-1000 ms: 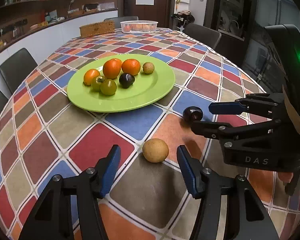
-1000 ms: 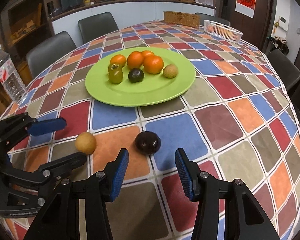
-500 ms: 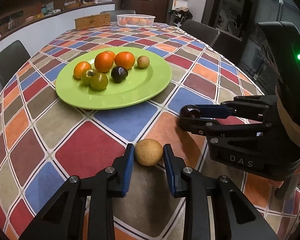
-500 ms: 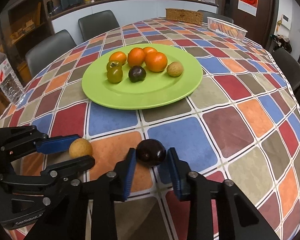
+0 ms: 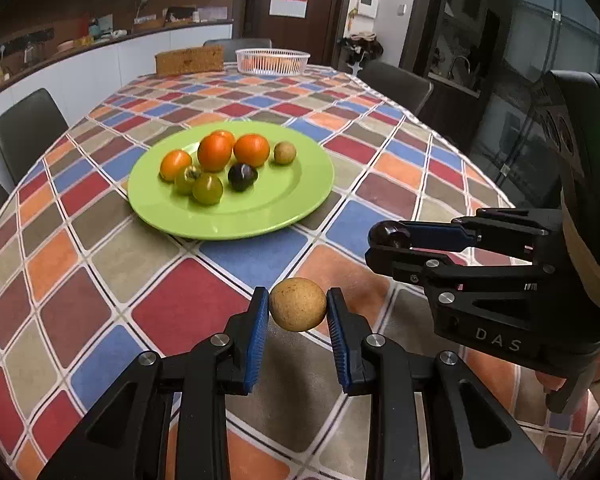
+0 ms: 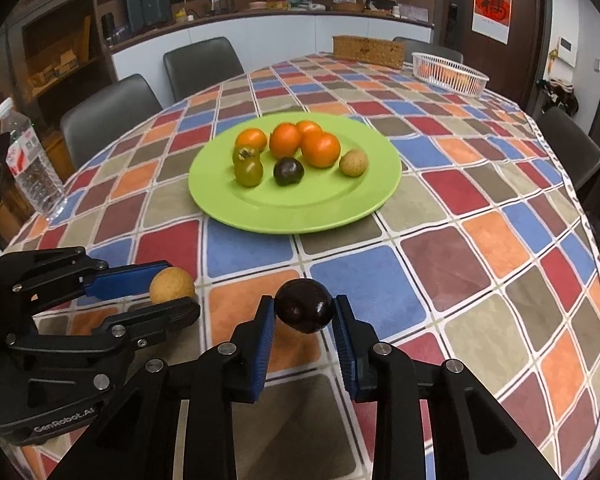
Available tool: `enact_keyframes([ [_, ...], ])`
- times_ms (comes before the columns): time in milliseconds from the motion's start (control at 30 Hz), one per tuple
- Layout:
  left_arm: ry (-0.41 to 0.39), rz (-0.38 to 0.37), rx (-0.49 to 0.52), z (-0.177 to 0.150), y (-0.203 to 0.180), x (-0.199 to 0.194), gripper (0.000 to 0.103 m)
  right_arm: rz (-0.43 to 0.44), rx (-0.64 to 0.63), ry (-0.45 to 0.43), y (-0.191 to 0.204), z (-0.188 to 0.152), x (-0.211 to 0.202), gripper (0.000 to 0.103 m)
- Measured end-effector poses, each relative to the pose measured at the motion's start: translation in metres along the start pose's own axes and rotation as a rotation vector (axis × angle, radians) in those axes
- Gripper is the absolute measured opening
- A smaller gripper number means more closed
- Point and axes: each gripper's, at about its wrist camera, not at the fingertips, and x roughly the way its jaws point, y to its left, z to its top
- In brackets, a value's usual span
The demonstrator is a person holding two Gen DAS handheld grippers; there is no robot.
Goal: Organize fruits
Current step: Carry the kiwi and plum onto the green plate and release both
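My left gripper (image 5: pixel 297 314) is shut on a round tan fruit (image 5: pixel 297 309) and holds it above the tablecloth; it also shows in the right wrist view (image 6: pixel 171 285). My right gripper (image 6: pixel 304 314) is shut on a dark purple fruit (image 6: pixel 304 311), which also shows in the left wrist view (image 5: pixel 389 235), lifted off the table. A green plate (image 5: pixel 284 208) lies ahead in the middle of the table (image 5: pixel 80 248) with several fruits: oranges (image 5: pixel 214 153), green tomatoes (image 5: pixel 207 189), a dark fruit (image 5: pixel 242 176) and a tan fruit (image 5: pixel 285 153).
A white basket (image 5: pixel 272 60) and a woven box (image 5: pixel 189 61) stand at the far end of the table. A water bottle (image 6: pixel 32 168) stands at the left edge in the right wrist view. Dark chairs (image 6: pixel 108 120) surround the table.
Both grippers closed on their fruits, the left on the tan one and the right on the dark one, and lifted them off the tablecloth.
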Motion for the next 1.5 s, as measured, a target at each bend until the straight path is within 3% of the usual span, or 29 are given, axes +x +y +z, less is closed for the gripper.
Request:
enact_keyframes([
  [467, -0.107, -0.004, 0.027, 0.017, -0.008, -0.045, 0.029, -0.006, 0.0, -0.101, 0.014, 0.01, -0.048, 0.03],
  [767, -0.158, 0.01, 0.038, 0.038, -0.007, -0.05, 0.029, -0.017, 0.002, -0.147, 0.01, 0.028, -0.057, 0.03],
  [1133, -0.155, 0.015, 0.007, 0.066, 0.014, -0.023, 0.029, -0.027, 0.014, -0.163, -0.004, 0.059, -0.036, 0.03],
  [1500, -0.088, 0.025, 0.003, 0.08, 0.036, 0.023, 0.029, -0.003, 0.025, -0.083, -0.023, 0.081, 0.022, 0.03],
])
